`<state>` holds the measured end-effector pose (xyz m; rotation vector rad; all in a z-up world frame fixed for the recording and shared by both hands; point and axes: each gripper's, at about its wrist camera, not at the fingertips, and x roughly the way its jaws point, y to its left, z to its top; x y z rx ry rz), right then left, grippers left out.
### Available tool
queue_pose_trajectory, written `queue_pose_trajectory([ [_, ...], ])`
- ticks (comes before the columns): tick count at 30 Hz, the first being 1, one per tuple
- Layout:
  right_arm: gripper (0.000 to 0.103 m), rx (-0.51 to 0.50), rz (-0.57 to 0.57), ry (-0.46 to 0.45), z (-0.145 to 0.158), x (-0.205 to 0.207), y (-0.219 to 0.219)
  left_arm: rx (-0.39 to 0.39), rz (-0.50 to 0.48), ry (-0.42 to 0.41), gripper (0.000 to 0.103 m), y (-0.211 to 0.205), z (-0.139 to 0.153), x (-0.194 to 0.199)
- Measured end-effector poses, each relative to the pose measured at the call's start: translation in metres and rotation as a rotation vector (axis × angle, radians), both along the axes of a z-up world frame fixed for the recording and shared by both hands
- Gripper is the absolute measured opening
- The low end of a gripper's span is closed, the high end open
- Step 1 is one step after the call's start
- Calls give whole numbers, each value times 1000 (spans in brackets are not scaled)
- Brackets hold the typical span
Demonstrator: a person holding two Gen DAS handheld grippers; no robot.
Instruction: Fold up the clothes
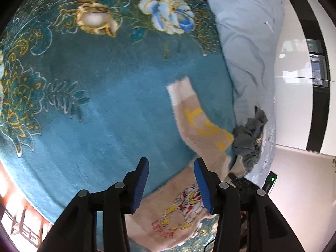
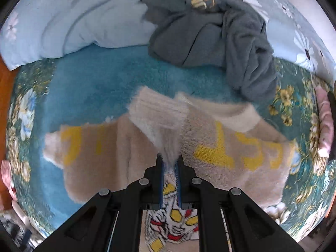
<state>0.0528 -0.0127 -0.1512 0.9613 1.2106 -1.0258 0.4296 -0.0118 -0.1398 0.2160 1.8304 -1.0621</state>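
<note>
Surface: teal floral blanket [image 1: 105,105], spread beneath both grippers; gold and blue blossoms lie far ahead of the left gripper.
Task item: beige fuzzy sweater [image 2: 210,147] with yellow lettering, white cuffs and a red, yellow and white cartoon face; it lies on the blanket directly under and ahead of the right gripper.
Right gripper [image 2: 170,163]: jaws nearly together, pinching a fluffy fold of the sweater; the pale fabric rises in a peak into the blue pads [image 2: 161,178]. The cartoon face shows just behind the fingertips, between the two black arms.
Sweater sleeves, right wrist view: one reaches out to the left of the gripper, the other to the right, both bearing yellow letters.
Left gripper [image 1: 171,166]: jaws stand part open, nothing pressed between the pads. The right-hand finger overlaps the sweater's edge in the view; whether it touches the fabric I cannot tell. The left-hand finger is over bare blanket.
Sweater, left wrist view: body with the cartoon print lies below and behind the fingertips; a sleeve with white cuff runs ahead and to the right.
Other garment: grey garment [image 2: 220,37], crumpled, ahead of the right gripper beyond the sweater, partly on the quilt.
Bedding: pale blue daisy quilt [image 2: 73,21], bunched farthest ahead of the right gripper.
</note>
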Motion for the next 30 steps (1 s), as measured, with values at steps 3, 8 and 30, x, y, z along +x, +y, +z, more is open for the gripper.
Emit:
queue_pose_trajectory([
  [3, 14, 29, -9, 11, -11, 6, -1, 23, 11, -1, 50, 0, -10, 7],
  [8, 22, 57, -8, -36, -8, 5, -4, 53, 30, 16, 51, -11, -26, 7],
  [30, 55, 61, -297, 13, 70, -198, 22, 168, -1, -162, 46, -164, -127, -55],
])
